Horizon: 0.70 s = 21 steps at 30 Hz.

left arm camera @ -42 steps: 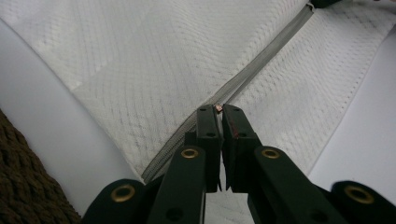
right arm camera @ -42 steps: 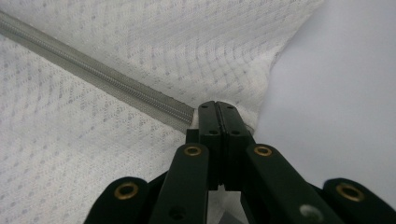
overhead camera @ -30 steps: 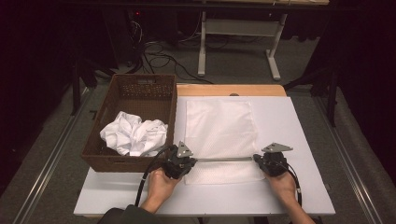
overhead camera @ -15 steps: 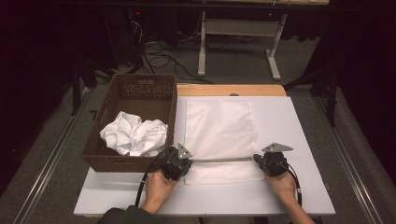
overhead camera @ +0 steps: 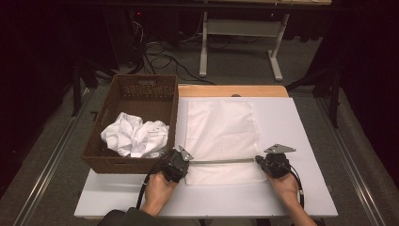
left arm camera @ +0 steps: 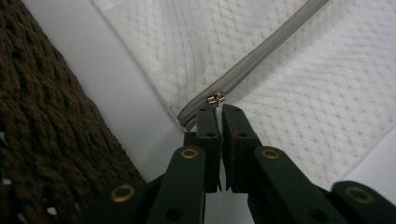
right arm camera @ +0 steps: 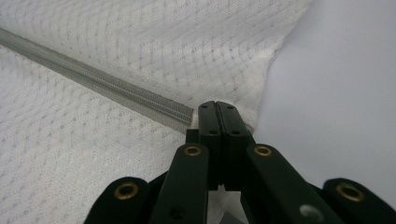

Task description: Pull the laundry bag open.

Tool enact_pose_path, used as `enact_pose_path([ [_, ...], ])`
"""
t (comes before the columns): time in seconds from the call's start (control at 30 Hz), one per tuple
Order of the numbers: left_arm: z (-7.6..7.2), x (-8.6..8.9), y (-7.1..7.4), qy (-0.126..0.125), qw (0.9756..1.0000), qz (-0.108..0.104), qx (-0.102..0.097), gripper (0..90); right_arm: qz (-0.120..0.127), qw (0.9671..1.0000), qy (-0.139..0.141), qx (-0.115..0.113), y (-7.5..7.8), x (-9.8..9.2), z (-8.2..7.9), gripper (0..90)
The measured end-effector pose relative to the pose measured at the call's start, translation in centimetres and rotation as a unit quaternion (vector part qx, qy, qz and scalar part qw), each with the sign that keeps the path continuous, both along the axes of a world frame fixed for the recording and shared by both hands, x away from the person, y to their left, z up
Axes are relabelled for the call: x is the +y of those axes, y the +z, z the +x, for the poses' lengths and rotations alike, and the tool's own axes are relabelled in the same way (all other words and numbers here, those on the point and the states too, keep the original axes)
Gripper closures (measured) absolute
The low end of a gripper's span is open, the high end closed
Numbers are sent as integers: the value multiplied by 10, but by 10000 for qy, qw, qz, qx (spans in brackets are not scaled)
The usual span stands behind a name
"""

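Left tongs (left arm camera: 215,108) pinch the zipper pull (left arm camera: 215,98), right tongs (right arm camera: 218,112) clamp the cover's (overhead camera: 221,127) corner; zipper (overhead camera: 221,161) runs toward three o'clock.

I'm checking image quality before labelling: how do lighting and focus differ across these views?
High view: white table brightly lit, surroundings nearly black, basket dim. Left gripper view: zipper pull sharp, jaw bases soft and dark. Right gripper view: mesh bag fairly crisp, evenly lit, no glare.

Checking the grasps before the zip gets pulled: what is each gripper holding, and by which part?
The left gripper pinches the small metal zipper pull of the white mesh fabric bag. The right gripper clamps the bag's edge at the grey zipper's other end.
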State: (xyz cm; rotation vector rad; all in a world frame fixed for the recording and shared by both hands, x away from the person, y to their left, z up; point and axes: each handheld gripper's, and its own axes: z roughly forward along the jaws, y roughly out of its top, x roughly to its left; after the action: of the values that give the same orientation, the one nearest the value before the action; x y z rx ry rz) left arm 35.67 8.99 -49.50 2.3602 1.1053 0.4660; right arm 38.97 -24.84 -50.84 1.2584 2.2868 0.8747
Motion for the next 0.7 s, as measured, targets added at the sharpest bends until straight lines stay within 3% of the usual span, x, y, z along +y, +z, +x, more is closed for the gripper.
enact_pose_path([
  [0.13,1,-1,-2,22,10000,9,58,854,12,10000,-1,0,0,-1,0,900],
  [0.43,0,1,1,-15,9998,-209,51,834,-80,9999,-32,-134,1,2,-4,857],
  [0.63,-2,1,3,-163,9990,-407,48,696,-34,9998,55,-196,3,2,-5,773],
  [0.7,-3,-2,4,-194,9993,-332,-33,635,-30,9998,64,-184,4,3,-7,756],
])
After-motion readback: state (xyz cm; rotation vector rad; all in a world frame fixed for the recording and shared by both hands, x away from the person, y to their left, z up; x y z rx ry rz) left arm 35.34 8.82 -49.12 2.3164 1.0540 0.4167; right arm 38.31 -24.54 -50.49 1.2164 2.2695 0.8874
